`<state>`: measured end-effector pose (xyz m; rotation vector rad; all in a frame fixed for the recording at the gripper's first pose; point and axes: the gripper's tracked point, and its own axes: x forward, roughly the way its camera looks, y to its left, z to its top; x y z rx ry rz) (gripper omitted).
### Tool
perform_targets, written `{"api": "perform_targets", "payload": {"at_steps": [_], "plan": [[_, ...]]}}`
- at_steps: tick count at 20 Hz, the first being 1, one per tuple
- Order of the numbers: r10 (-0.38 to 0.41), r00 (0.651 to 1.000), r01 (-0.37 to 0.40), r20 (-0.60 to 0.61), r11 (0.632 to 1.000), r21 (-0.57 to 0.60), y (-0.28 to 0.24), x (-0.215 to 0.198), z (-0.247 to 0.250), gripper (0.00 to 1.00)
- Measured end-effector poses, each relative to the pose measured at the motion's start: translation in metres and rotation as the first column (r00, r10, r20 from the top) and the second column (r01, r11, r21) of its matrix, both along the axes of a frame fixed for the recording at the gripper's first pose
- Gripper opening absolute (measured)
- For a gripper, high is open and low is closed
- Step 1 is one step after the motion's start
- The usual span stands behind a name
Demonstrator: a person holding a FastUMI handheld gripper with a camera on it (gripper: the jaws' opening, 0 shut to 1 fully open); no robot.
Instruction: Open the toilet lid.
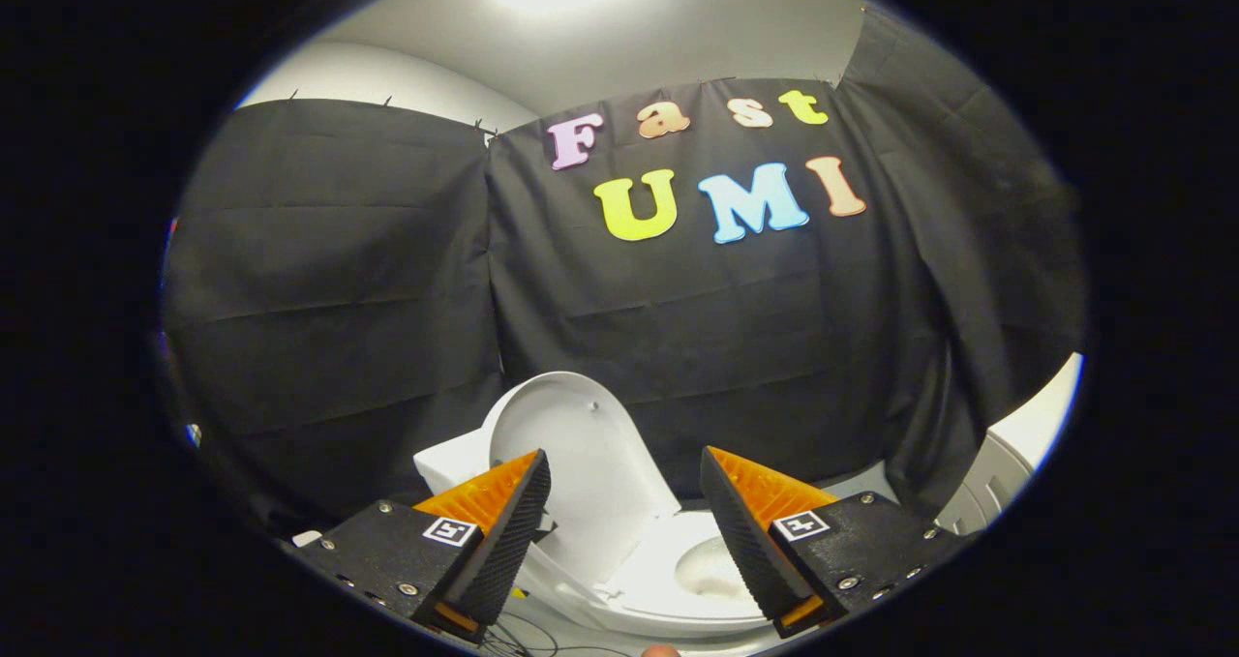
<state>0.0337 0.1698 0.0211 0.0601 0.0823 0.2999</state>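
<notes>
A white toilet stands just ahead of and below my fingers. Its lid [581, 454] is raised upright, leaning back toward the tank [450, 463], with its underside facing me. The seat ring and bowl [711, 570] lie exposed below the gap between the fingers. My gripper [624, 473] is open, its orange and black fingers spread wide with nothing between them. The left fingertip [528, 483] overlaps the lid's lower left edge in the image; whether it touches the lid I cannot tell.
Black cloth walls close in behind and on both sides of the toilet. A white curved object [997, 483] sits at the right beside the cloth. Thin cables [528, 633] lie on the floor in front of the toilet base.
</notes>
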Motion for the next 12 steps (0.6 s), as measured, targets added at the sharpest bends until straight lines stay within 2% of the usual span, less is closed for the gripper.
{"api": "perform_targets", "payload": {"at_steps": [12], "plan": [[-0.107, 0.992, 0.109, 0.068, 0.994, -0.025, -0.081, -0.023, 0.017, 0.95]]}}
